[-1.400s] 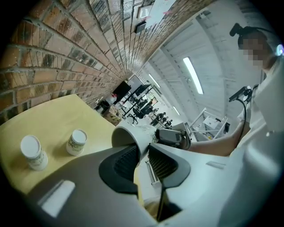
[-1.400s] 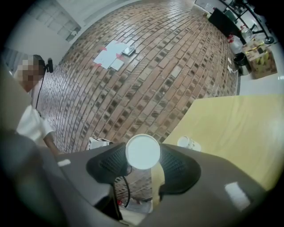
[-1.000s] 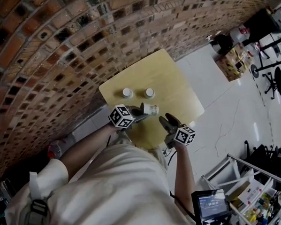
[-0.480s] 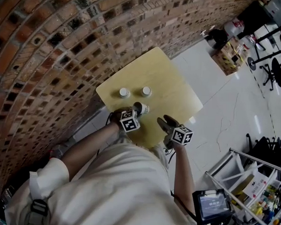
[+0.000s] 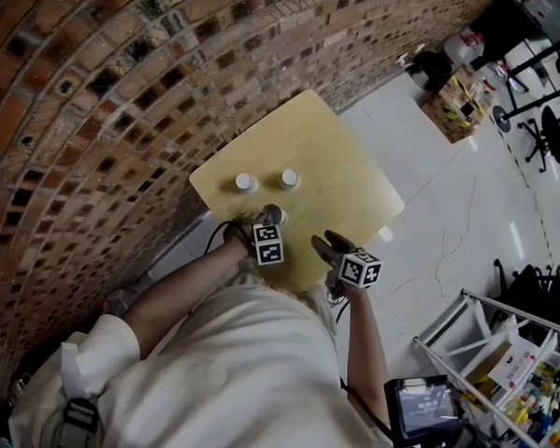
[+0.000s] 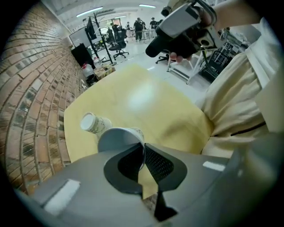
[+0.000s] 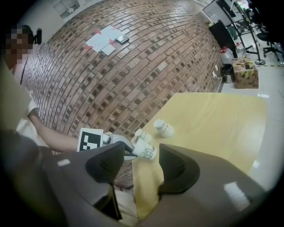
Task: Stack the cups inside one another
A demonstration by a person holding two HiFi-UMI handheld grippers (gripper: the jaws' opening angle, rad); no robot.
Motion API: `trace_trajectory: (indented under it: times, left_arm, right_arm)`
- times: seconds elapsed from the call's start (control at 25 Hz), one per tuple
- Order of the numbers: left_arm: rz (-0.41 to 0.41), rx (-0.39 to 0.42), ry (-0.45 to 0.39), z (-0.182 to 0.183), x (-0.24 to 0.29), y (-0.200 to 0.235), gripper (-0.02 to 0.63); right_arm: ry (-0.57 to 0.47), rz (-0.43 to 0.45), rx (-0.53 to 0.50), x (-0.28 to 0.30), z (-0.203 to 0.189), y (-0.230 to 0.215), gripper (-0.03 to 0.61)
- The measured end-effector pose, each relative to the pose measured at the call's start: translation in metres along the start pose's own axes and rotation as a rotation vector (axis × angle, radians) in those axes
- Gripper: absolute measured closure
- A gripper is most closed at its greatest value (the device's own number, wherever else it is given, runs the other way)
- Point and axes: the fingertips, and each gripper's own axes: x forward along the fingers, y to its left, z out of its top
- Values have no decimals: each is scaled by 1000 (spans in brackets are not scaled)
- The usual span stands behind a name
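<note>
**Left gripper [image 6: 143,153] pinches a cup [image 6: 116,138] by its rim**

Its jaws are together on the thin wall of the cup, one pad inside the mouth and one outside. The cup hangs low over the near part of the counter [image 5: 334,174]. Whether its base touches the wood I cannot tell. A second cup [image 5: 246,182] and a third cup [image 5: 289,179] stand side by side nearer the brick wall, apart from each other.

To do this step well, I think the held cup should be brought exactly over one standing cup. It should then be lowered straight and let go only when it sits. Such a small pinch can bend the rim or let the cup swing, so a slow move is safer.

The left forearm reaches forward and the wrist bends so that the gripper points steeply down. The right gripper [image 7: 141,165] waits at the counter's near edge, aimed toward the held cup. Its jaws are wide apart, have just been closing a little, and have nothing between them.
</note>
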Motion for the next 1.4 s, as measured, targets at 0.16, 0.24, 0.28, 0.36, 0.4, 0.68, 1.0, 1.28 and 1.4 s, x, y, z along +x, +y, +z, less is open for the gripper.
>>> trace_trajectory:
  times: [0.16, 0.24, 0.28, 0.36, 0.4, 0.68, 1.0, 1.28, 1.4]
  left_arm:
    - [-8, 60, 78, -8, 19, -4, 588]
    - [4, 97, 115, -10, 26, -4, 588]
    - [12, 113, 129, -10, 29, -4, 588]
    - [31, 138, 151, -11, 33, -4, 588]
    - [41, 147, 158, -11, 36, -4, 588]
    - [78, 164, 182, -17, 46, -3, 586]
    - [99, 151, 149, -14, 47, -1, 555]
    - [89, 92, 95, -11, 34, -6, 477]
    - [116, 71, 28, -6, 16, -7, 459]
  right_arm:
    - [7, -12, 5, -1, -3, -5, 328]
    - [12, -17, 9, -2, -6, -7, 328]
    - [16, -20, 12, -2, -8, -8, 328]
    - [22, -24, 17, -4, -12, -9, 328]
    - [24, -25, 19, -5, -14, -10, 328]
    - [21, -39, 32, -12, -18, -18, 328]
    - [26, -51, 42, -15, -24, -25, 328]
    - [21, -51, 31, -12, -19, -23, 328]
    - [15, -65, 16, -10, -14, -22, 328]
